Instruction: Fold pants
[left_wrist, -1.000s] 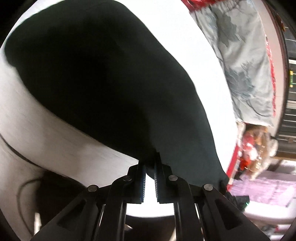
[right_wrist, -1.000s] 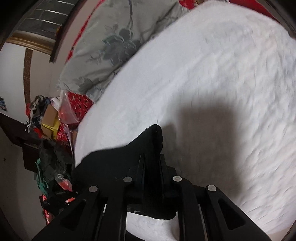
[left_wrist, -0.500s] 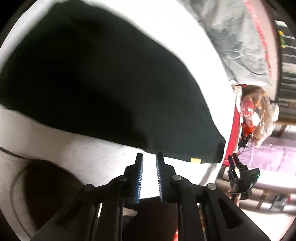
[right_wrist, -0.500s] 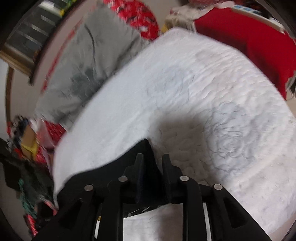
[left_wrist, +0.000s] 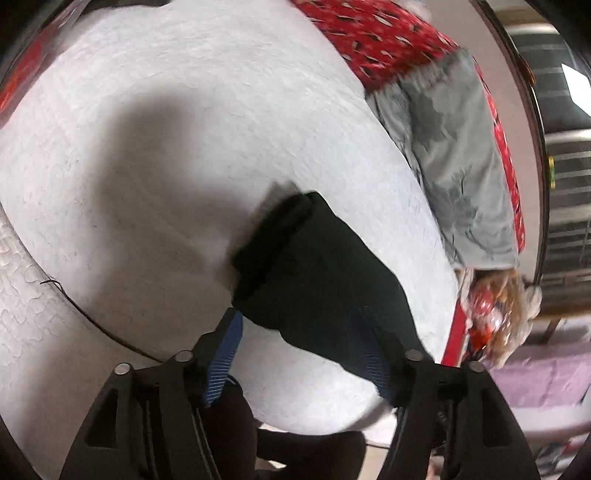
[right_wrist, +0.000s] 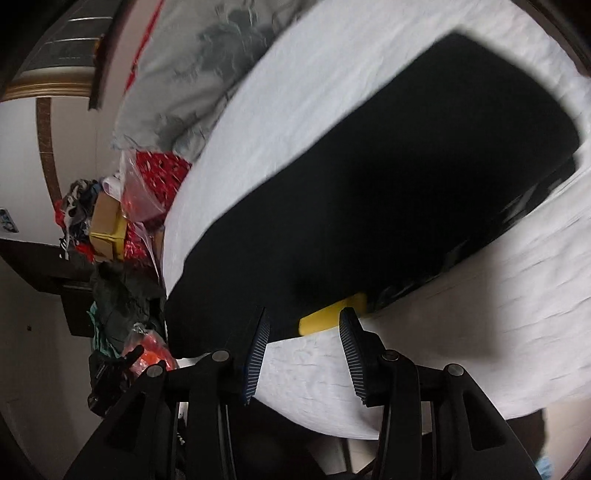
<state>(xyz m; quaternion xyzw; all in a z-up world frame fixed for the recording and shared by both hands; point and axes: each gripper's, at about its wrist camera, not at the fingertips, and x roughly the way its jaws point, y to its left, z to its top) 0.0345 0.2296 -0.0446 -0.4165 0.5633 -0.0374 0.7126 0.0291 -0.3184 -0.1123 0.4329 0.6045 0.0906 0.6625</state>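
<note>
Black pants (right_wrist: 388, 192) lie folded flat on a white quilted bedspread (right_wrist: 461, 332), forming a long dark band that runs diagonally across the right wrist view. One end reaches the bedspread's left edge, and a yellow tag (right_wrist: 332, 314) shows at the near edge of the fabric. The right gripper (right_wrist: 303, 325) hangs just over that near edge; its jaws have just been opening, stand apart and press on nothing. In the left wrist view the pants (left_wrist: 321, 280) appear as a thick folded bundle near the bedspread's right edge. The left gripper (left_wrist: 299, 325) frames the bundle's near corner; its jaws have just been opening too, spread wide, and the fabric seen between them is not pinched. White bedspread (left_wrist: 203, 110) lies bare to the left and beyond the bundle. A grey flowered pillow (left_wrist: 454, 155) and red patterned cloth (left_wrist: 376, 37) border the far edge. Clutter (right_wrist: 110, 229) crowds the floor beside the bed.
</note>
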